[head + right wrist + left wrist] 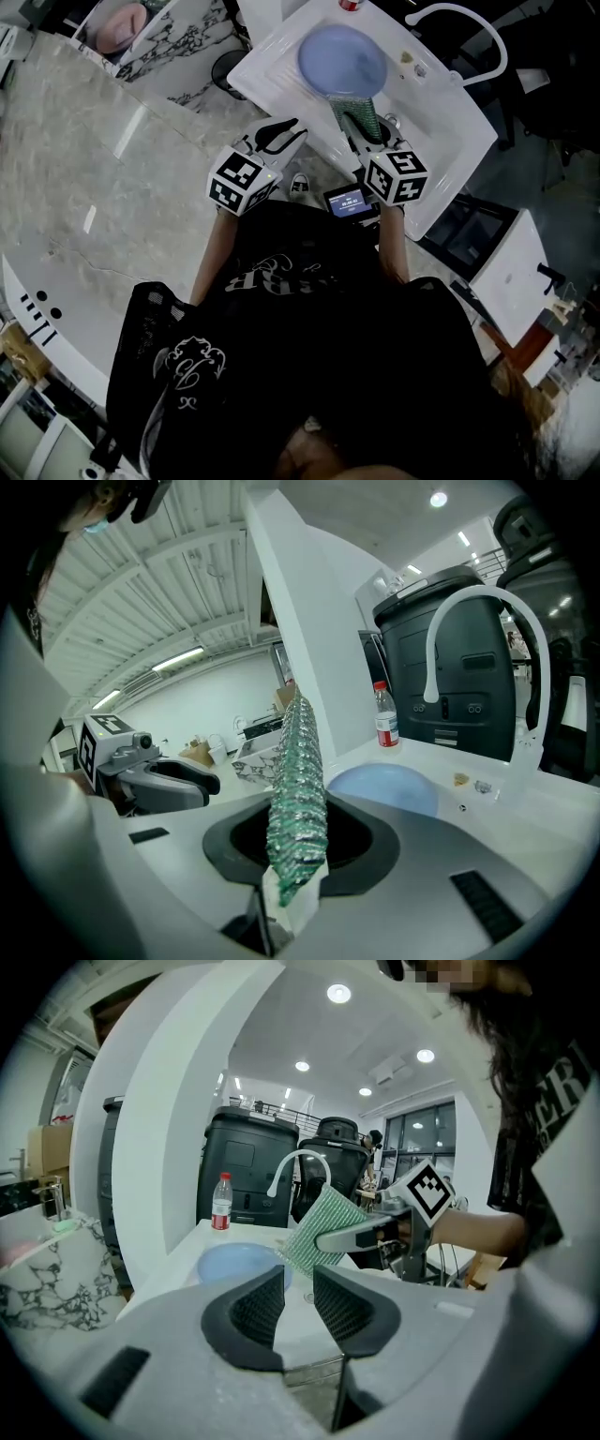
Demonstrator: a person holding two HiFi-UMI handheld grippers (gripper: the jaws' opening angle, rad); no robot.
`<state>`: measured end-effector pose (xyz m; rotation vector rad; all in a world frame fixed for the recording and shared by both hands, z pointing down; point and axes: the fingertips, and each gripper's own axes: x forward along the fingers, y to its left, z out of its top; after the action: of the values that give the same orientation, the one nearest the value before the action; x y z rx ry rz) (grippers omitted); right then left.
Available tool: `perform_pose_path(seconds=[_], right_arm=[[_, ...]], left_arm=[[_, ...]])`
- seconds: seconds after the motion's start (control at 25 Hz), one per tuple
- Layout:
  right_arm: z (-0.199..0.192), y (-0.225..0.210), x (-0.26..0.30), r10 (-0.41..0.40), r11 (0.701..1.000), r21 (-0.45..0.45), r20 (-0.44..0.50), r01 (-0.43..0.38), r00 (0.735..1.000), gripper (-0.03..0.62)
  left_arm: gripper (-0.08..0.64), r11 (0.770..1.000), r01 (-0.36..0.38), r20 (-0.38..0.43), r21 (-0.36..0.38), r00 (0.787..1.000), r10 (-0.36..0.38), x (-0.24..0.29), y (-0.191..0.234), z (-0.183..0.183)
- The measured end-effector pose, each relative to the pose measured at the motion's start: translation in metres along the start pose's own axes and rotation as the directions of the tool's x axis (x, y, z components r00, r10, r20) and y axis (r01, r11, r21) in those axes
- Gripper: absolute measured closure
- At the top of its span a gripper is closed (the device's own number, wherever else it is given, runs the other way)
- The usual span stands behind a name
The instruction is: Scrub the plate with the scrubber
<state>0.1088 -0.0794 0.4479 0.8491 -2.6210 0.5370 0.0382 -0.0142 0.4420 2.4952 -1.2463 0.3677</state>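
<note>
Plate (342, 58) round, blue, mesh scrubber (295, 761) in right hand-held gripper (298, 834), left hand-held gripper (298, 1286) released

The plate (342, 58) is pale blue, the scrubber (364, 117) glittery green, the sink (445, 141) white, the counter (94, 187) veined grey.

- Shirt (555, 1082): large pale letters on black cloth, "ER" legible in the left gripper view, the rest cut off; the ornate print seen in the head view cannot be read.
- Small screen (350, 200): lit characters, too small to read.
- Bottle (221, 1202): red label, print illegible.
- Left marker cube (242, 180) and right marker cube (397, 176): black-and-white square codes, no letters.
</note>
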Motion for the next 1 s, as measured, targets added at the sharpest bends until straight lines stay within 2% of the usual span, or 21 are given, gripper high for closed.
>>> perform_pose_path(seconds=[0.24, 0.4, 0.56, 0.72, 0.88, 1.0], right_arm=[[-0.001, -0.012, 0.001, -0.047, 0.998, 0.044, 0.005, 0.047, 0.999, 0.502], [0.001, -0.027, 0.002, -0.107, 0.991, 0.080, 0.010, 0.106, 0.994, 0.502], [0.007, -0.045, 0.009, -0.177, 0.977, 0.121, 0.015, 0.174, 0.984, 0.502], [0.014, -0.058, 0.020, -0.233, 0.963, 0.142, 0.007, 0.230, 0.972, 0.502], [0.019, -0.071, 0.037, -0.267, 0.954, 0.136, -0.018, 0.266, 0.964, 0.502], [0.022, -0.080, 0.054, -0.269, 0.956, 0.109, -0.048, 0.273, 0.962, 0.502]], left_arm=[[0.465, 0.999, 0.037, -0.025, 0.001, 0.999, -0.037, 0.013, 0.016, 0.004], [0.465, 0.994, 0.110, -0.061, 0.017, 0.992, -0.109, 0.034, 0.024, 0.003], [0.465, 0.980, 0.188, -0.118, 0.060, 0.977, -0.180, 0.060, 0.038, 0.005], [0.460, 0.943, 0.304, -0.251, 0.137, 0.931, -0.264, 0.079, 0.053, -0.013], [0.454, 0.900, 0.366, -0.373, 0.238, 0.890, -0.264, 0.099, 0.079, -0.041], [0.449, 0.868, 0.405, -0.416, 0.288, 0.869, -0.268, 0.114, 0.098, -0.055]])
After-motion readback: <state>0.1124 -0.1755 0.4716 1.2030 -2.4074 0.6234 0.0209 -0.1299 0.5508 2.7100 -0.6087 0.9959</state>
